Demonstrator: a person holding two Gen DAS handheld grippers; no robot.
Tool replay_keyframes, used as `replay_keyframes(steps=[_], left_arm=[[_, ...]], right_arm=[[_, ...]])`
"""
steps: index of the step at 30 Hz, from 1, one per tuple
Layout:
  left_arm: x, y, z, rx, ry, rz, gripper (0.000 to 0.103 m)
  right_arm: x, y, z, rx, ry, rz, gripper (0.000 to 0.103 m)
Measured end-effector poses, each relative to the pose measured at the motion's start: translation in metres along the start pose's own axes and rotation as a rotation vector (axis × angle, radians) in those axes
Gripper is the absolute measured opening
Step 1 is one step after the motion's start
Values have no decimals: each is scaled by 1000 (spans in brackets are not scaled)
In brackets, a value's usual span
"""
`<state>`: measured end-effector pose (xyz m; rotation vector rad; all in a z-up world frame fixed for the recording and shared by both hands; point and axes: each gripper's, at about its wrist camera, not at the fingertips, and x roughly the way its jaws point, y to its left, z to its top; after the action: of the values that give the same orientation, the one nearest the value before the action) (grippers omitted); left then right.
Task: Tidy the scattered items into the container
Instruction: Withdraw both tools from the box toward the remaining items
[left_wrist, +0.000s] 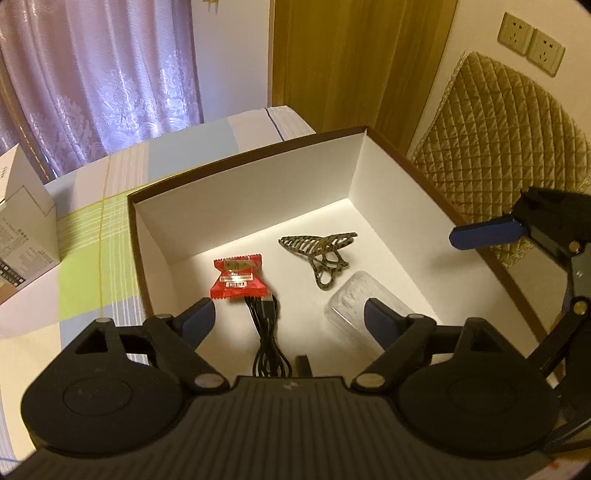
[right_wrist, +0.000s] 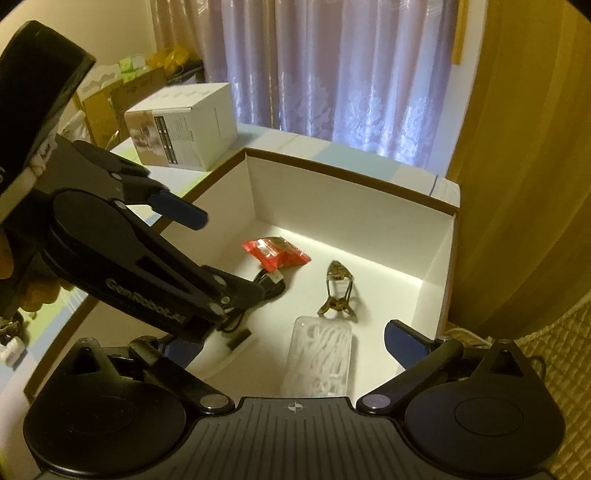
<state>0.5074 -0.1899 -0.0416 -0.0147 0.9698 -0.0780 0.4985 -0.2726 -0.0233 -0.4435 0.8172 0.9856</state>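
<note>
A box with a brown rim (left_wrist: 240, 162) (right_wrist: 351, 177) and white inside lies on the bed. In it are a red snack packet (left_wrist: 238, 277) (right_wrist: 275, 253), a coiled black cable (left_wrist: 267, 332) (right_wrist: 269, 286), a patterned hair claw clip (left_wrist: 319, 254) (right_wrist: 338, 291) and a clear plastic case (left_wrist: 354, 306) (right_wrist: 319, 362). My left gripper (left_wrist: 290, 317) hovers open above the cable, holding nothing. My right gripper (right_wrist: 291, 345) is open above the clear case, also holding nothing. One of its blue fingers (left_wrist: 487, 232) shows over the box's right wall. The left gripper's upper finger (right_wrist: 181, 210) crosses the right wrist view.
A white carton (left_wrist: 22, 229) (right_wrist: 184, 125) stands on the plaid sheet (left_wrist: 92, 240) left of the box. A quilted gold headboard (left_wrist: 498, 147) rises to the right, with wall sockets (left_wrist: 532, 42) above. Lilac curtains (right_wrist: 332, 74) hang behind. A hand (right_wrist: 33, 291) holds the left gripper.
</note>
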Motion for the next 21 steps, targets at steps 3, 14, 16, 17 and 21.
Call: replay_keyframes(steps=[3, 14, 16, 17, 21], left_arm=[[-14, 0, -4, -11, -17, 2, 90], [-56, -6, -27, -26, -39, 23, 95], [-63, -8, -32, -18, -42, 28, 95], [-66, -10, -35, -15, -43, 31, 95], [-79, -12, -46, -12, -50, 24, 95]], right_arm=[[-10, 3, -5, 19, -13, 5, 101], [-44, 18, -24, 82, -53, 4, 101], [-50, 22, -27, 87, -59, 3, 101], [-53, 25, -29, 92, -61, 0, 101], [-62, 33, -35, 118, -75, -1, 101]])
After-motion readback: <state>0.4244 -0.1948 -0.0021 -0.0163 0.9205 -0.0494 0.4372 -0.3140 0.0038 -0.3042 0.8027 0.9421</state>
